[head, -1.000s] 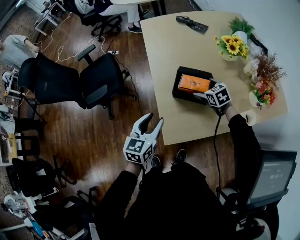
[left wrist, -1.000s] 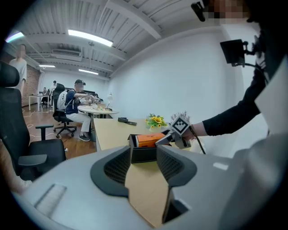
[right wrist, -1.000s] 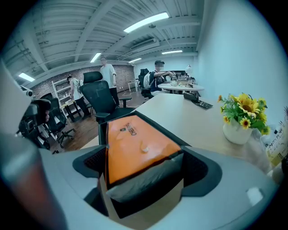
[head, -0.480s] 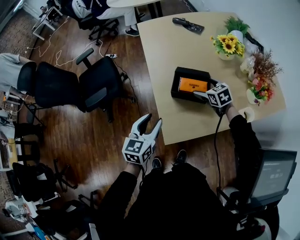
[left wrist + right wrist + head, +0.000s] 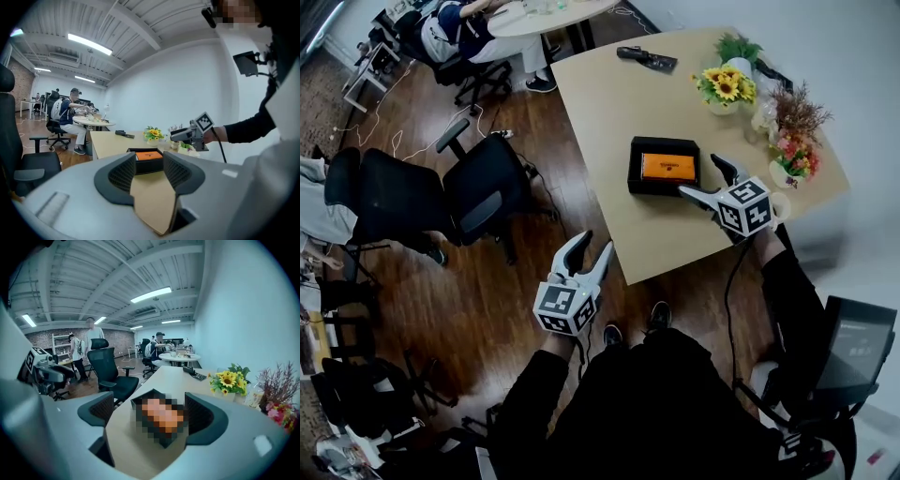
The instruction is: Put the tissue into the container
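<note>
An orange tissue pack (image 5: 667,166) lies inside a black container (image 5: 636,178) on the tan table (image 5: 609,103). My right gripper (image 5: 700,176) hangs just right of the container, raised above the table. Its jaws stand open and have just been closing a little, with nothing gripped between them. In the right gripper view the container (image 5: 140,402) shows beyond the open jaws. My left gripper (image 5: 593,244) is open and empty, off the table's near edge over the floor. In the left gripper view the container (image 5: 149,165) and the right gripper (image 5: 192,133) lie ahead.
Sunflowers (image 5: 724,87) and more flower pots (image 5: 789,141) stand along the table's right side. A black device (image 5: 645,58) lies at the far end. Black office chairs (image 5: 483,192) stand left of the table. People sit at a round table (image 5: 539,17) behind.
My right gripper has lifted up and back from the container, which it was touching at its right end. The left gripper rose slightly. The head view shifted, so the table sits higher in frame.
</note>
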The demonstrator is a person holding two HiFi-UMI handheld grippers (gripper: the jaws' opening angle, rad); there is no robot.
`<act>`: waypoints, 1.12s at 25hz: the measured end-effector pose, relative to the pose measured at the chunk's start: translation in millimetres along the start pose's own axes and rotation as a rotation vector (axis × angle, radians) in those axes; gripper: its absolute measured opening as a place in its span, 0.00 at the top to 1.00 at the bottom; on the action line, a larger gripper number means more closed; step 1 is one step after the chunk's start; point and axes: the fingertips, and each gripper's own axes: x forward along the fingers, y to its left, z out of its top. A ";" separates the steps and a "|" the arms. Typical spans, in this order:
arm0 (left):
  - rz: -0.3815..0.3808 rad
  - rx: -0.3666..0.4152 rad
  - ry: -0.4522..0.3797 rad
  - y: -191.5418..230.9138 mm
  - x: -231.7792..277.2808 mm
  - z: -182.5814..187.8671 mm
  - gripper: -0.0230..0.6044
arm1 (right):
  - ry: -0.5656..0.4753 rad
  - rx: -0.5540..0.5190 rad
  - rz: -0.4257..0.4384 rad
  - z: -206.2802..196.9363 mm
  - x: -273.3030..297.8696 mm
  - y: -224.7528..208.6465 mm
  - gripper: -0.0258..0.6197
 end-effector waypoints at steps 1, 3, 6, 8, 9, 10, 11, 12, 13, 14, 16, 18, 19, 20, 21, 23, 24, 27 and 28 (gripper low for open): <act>-0.011 0.009 -0.008 -2.8 -6.7 2.5 0.70 | -0.017 -0.001 -0.010 3.0 -11.3 7.9 0.22; -0.032 0.034 -0.020 -8.7 -20.8 7.0 0.70 | -0.045 -0.003 -0.035 6.7 -32.4 23.1 0.23; -0.065 0.076 -0.042 -17.4 -43.1 14.4 0.70 | -0.084 0.001 -0.080 10.7 -63.7 45.8 0.23; -0.086 0.093 -0.065 -21.3 -66.9 19.8 0.70 | -0.108 0.001 -0.111 14.7 -85.8 71.0 0.24; -0.098 0.097 -0.078 -22.6 -82.2 21.8 0.70 | -0.119 -0.001 -0.129 16.6 -97.4 87.4 0.24; -0.109 0.100 -0.089 -23.8 -96.8 23.3 0.70 | -0.130 -0.002 -0.147 18.1 -108.9 103.6 0.24; -0.120 0.104 -0.098 -24.9 -108.0 24.3 0.70 | -0.142 0.001 -0.165 19.0 -119.4 116.6 0.24; -0.129 0.108 -0.105 -25.8 -114.1 24.9 0.70 | -0.156 0.009 -0.181 19.1 -128.6 125.1 0.24; -0.136 0.111 -0.110 -26.5 -115.7 25.3 0.70 | -0.169 0.017 -0.195 18.4 -136.3 129.5 0.24; -0.140 0.114 -0.114 -27.0 -114.6 25.3 0.70 | -0.181 0.024 -0.207 17.2 -142.9 131.3 0.25; -0.148 0.116 -0.115 -28.8 -110.2 24.6 0.70 | -0.200 0.035 -0.228 12.8 -155.2 132.5 0.25; -0.156 0.122 -0.116 -31.2 -108.5 23.7 0.70 | -0.214 0.051 -0.249 7.2 -167.8 135.7 0.26; -0.161 0.125 -0.116 -32.0 -110.6 23.0 0.70 | -0.219 0.058 -0.261 4.9 -174.2 140.6 0.26; -0.167 0.128 -0.115 -32.3 -116.1 21.9 0.70 | -0.224 0.064 -0.274 2.7 -180.6 149.2 0.26; -0.171 0.129 -0.114 -32.5 -125.3 20.1 0.70 | -0.227 0.066 -0.286 0.3 -187.0 161.5 0.26; -0.179 0.128 -0.110 -33.9 -148.8 14.4 0.70 | -0.230 0.065 -0.306 -4.5 -198.7 191.5 0.26; -0.181 0.128 -0.106 -35.6 -159.2 11.2 0.70 | -0.230 0.063 -0.313 -6.9 -203.3 204.8 0.26; -0.170 0.133 -0.103 -43.0 -176.7 6.3 0.70 | -0.241 0.062 -0.316 -13.7 -212.2 229.4 0.27; -0.164 0.135 -0.104 -46.3 -179.4 6.2 0.70 | -0.249 0.066 -0.314 -16.2 -214.7 233.9 0.27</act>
